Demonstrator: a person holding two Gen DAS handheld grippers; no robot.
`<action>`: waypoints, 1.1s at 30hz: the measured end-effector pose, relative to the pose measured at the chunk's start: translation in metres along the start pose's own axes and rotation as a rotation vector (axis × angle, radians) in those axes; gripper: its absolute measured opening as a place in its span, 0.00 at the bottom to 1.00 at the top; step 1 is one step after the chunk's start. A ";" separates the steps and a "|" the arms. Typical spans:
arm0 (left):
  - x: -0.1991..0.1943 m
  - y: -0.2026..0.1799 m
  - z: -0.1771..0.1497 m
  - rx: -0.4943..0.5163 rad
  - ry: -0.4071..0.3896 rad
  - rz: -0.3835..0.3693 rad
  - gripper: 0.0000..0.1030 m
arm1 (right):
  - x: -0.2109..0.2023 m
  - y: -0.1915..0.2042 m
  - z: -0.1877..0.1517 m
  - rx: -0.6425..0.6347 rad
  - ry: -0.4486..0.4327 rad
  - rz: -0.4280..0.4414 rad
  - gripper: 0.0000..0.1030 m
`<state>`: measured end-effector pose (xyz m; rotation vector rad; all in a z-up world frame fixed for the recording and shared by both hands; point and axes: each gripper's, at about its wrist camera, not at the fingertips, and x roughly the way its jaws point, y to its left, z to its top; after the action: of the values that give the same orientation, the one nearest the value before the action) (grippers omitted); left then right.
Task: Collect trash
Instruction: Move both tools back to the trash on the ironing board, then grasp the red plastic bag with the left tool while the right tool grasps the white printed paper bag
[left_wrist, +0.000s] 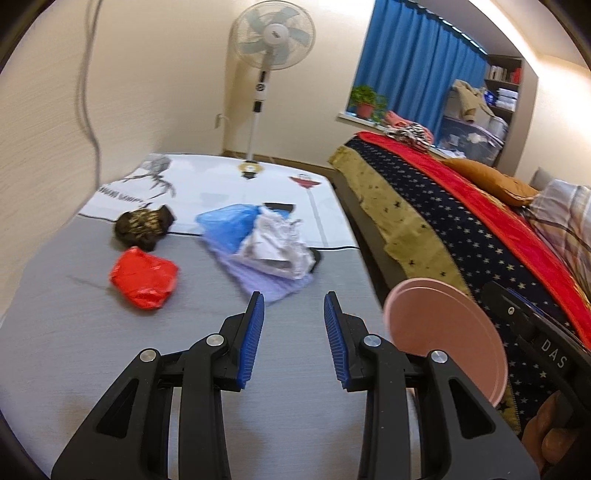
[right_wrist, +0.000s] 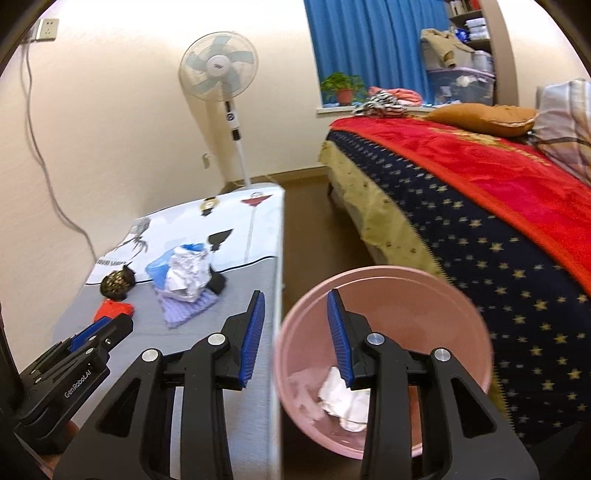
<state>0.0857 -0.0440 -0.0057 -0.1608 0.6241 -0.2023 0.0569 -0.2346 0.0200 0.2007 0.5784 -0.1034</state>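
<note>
A red crumpled bag (left_wrist: 144, 282) lies on the grey table (left_wrist: 92, 350), with a dark patterned wad (left_wrist: 142, 225) behind it. A heap of blue bag (left_wrist: 227, 225), white crumpled paper (left_wrist: 275, 247) and lilac sheet (left_wrist: 266, 284) lies mid-table. My left gripper (left_wrist: 294, 308) is open and empty above the table, just short of the heap. My right gripper (right_wrist: 295, 306) is open and empty over the pink bin (right_wrist: 454, 295), which holds white paper (right_wrist: 343, 400). The bin stands beside the table's right edge. The left gripper (right_wrist: 110, 326) also shows in the right wrist view.
A bed (right_wrist: 480, 206) with a starred blanket and red cover runs along the right, close to the bin. A standing fan (left_wrist: 273, 37) is beyond the table's far end. A cable (left_wrist: 86, 92) hangs down the left wall.
</note>
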 end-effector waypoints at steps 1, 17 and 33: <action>0.000 0.003 0.000 -0.005 0.000 0.010 0.32 | 0.005 0.006 0.000 -0.003 0.004 0.016 0.33; 0.007 0.073 0.002 -0.133 -0.034 0.244 0.32 | 0.072 0.061 0.001 -0.035 0.023 0.171 0.28; 0.043 0.113 0.013 -0.236 0.009 0.330 0.66 | 0.127 0.091 0.006 -0.070 0.085 0.250 0.42</action>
<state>0.1431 0.0564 -0.0435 -0.2805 0.6731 0.1904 0.1798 -0.1523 -0.0312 0.2087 0.6358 0.1682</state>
